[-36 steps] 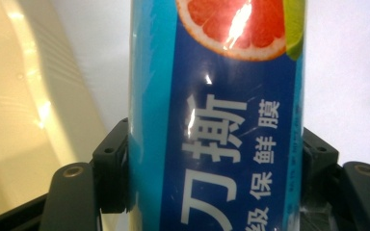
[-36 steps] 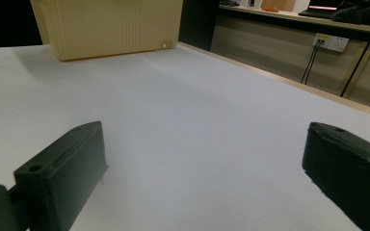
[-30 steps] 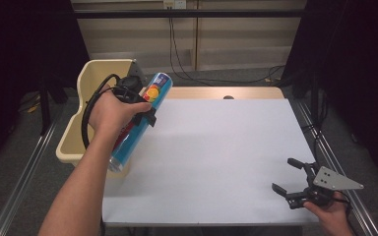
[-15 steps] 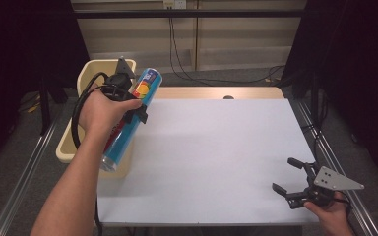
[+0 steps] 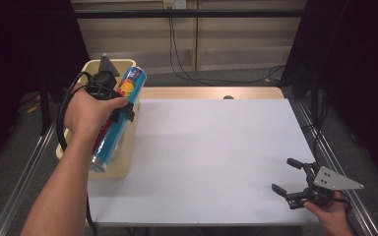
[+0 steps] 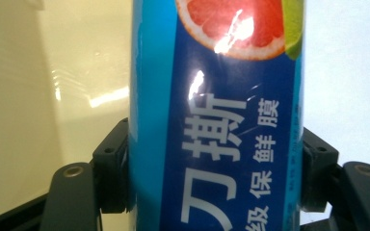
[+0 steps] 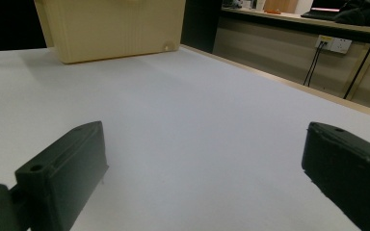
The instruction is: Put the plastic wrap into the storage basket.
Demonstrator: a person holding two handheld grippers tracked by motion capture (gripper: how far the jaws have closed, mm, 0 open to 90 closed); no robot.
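left claw (image 5: 124, 111) grips glossy blue cylindrical tube (image 5: 115, 123).

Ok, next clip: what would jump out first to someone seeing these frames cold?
The blue tube with citrus fruit printed on it, held tilted in the left gripper above the cream bin at the table's left edge; in the left gripper view both jaws press its sides. After that, the right gripper, open and holding nothing, low over the near right corner of the white table.
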